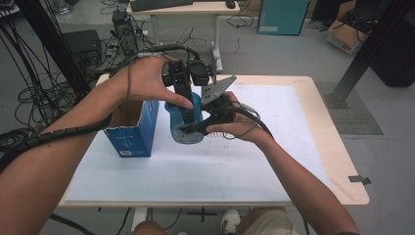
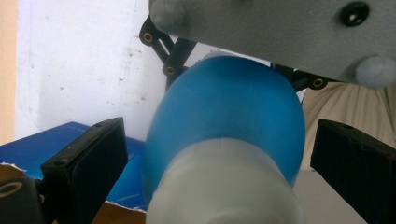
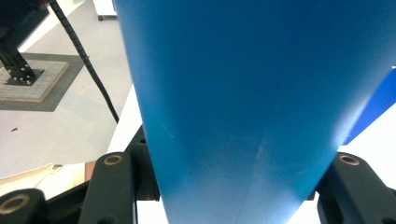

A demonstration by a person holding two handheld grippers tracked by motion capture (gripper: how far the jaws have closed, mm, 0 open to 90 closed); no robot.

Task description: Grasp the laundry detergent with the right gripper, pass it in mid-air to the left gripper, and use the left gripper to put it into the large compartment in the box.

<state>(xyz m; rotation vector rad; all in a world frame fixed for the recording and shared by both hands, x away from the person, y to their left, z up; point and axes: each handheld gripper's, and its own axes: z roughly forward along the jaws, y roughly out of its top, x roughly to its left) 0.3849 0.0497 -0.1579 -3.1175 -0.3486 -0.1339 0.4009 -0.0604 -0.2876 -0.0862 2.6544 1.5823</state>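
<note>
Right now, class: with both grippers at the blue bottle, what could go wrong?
1. The right gripper alone clamps the blue bottle, low on its body; it may tip or slip.
2. The left gripper has its jaws open around the white cap; a misaligned close could knock the bottle toward the blue box beside it.

The left gripper (image 1: pixel 188 100) pointed down from above, jaws standing apart. The right gripper (image 1: pixel 193 128) lay level beneath it, jaws clamped shut. Both forearms reached in from below.
</note>
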